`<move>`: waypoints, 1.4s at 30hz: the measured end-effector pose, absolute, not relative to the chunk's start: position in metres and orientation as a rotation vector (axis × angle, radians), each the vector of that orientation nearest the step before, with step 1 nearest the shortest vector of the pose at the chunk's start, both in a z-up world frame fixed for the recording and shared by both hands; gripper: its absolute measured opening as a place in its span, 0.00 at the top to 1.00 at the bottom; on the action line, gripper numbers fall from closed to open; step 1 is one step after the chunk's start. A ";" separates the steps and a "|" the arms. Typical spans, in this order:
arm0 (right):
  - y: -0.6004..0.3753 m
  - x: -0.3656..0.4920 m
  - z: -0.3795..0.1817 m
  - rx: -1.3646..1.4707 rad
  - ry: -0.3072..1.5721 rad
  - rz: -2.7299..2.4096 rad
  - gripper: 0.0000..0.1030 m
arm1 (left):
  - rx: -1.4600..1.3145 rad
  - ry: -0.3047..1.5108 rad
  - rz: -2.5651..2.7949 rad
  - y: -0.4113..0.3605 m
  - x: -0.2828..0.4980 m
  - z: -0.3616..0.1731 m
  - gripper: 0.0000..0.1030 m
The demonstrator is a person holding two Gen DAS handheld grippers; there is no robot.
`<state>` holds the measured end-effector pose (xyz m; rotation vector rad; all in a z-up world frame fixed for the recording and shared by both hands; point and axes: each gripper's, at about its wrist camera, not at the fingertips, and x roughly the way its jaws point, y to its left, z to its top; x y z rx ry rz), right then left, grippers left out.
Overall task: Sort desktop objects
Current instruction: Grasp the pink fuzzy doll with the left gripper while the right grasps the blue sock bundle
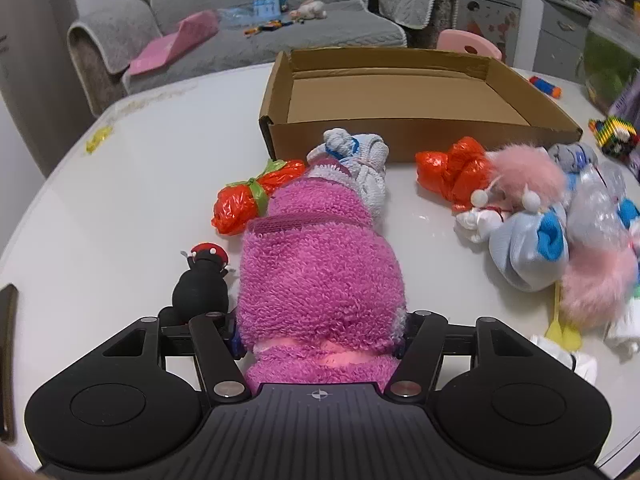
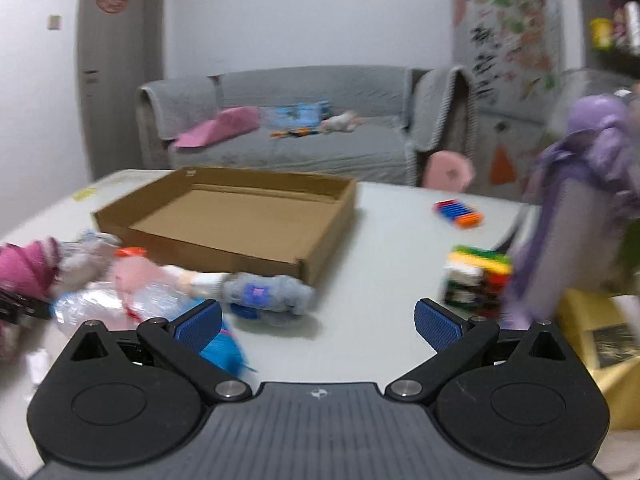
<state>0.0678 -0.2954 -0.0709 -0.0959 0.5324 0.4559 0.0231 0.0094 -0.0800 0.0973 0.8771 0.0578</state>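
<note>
My left gripper is shut on a fluffy magenta towel roll and holds it over the white table. An empty cardboard box stands open just beyond it; it also shows in the right wrist view. My right gripper is open and empty above the table, its blue pads wide apart. A grey sock bundle lies just ahead of it. The right wrist view is blurred.
An orange bag bundle, a grey cloth bundle and a black ladybird toy lie near the towel. More bundles and pink fluff lie at right. A block toy, foam darts and a purple bag are at right.
</note>
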 end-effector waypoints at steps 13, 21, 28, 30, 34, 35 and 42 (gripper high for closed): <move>-0.273 0.075 -0.092 -0.094 0.768 0.715 0.01 | 0.132 0.863 0.029 0.018 0.012 -0.081 0.34; -0.274 0.085 -0.086 -0.051 0.785 0.748 0.18 | 0.117 0.862 0.027 0.022 0.012 -0.082 0.32; -0.273 0.081 -0.088 -0.054 0.799 0.768 0.22 | 0.123 0.859 0.029 0.022 0.011 -0.082 0.29; -0.278 0.081 -0.087 -0.051 0.792 0.753 0.23 | 0.126 0.858 0.028 0.021 0.011 -0.082 0.29; -0.278 0.085 -0.090 -0.039 0.805 0.732 0.38 | 0.128 0.857 0.028 0.021 0.011 -0.082 0.29; -0.276 0.085 -0.091 -0.041 0.811 0.743 0.42 | 0.128 0.857 0.025 0.021 0.011 -0.082 0.29; -0.270 0.071 -0.089 -0.102 0.758 0.746 0.56 | 0.173 0.844 0.021 0.015 0.007 -0.081 0.42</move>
